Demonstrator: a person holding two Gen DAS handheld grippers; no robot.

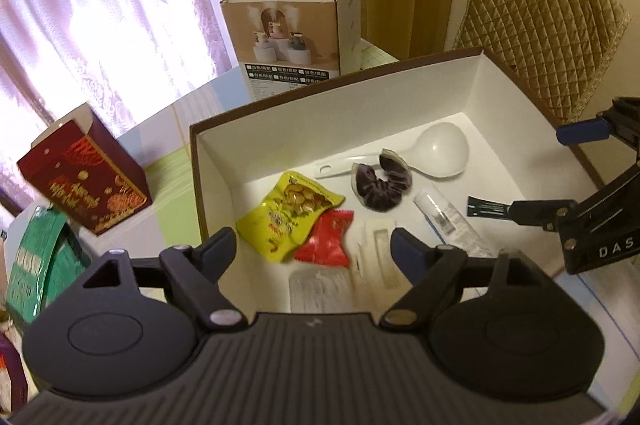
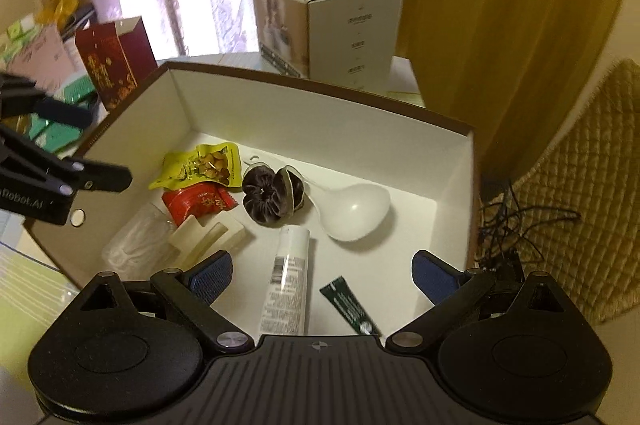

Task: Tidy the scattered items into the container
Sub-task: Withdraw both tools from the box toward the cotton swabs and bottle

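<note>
The brown box with white inner walls (image 1: 340, 121) (image 2: 320, 121) holds a yellow snack packet (image 1: 292, 213) (image 2: 204, 165), a red packet (image 1: 326, 241) (image 2: 196, 203), a cream plastic piece (image 1: 380, 257) (image 2: 208, 237), a purple scrunchie (image 1: 382, 185) (image 2: 268, 199), a white spoon (image 1: 436, 153) (image 2: 352, 213), a white tube (image 1: 448, 221) (image 2: 286, 281) and a dark green tube (image 1: 486, 207) (image 2: 350, 305). My left gripper (image 1: 314, 247) (image 2: 88, 145) hovers open over the packets. My right gripper (image 2: 322, 275) (image 1: 560, 173) hovers open above both tubes, touching neither.
Behind the box stand a humidifier carton (image 1: 288, 25) (image 2: 328, 25) and a red gift bag (image 1: 84, 177) (image 2: 112, 57). Green packets (image 1: 36, 265) lie at the left. A quilted chair back (image 1: 536, 25) (image 2: 580, 185) and tangled cables (image 2: 516, 225) are to the right.
</note>
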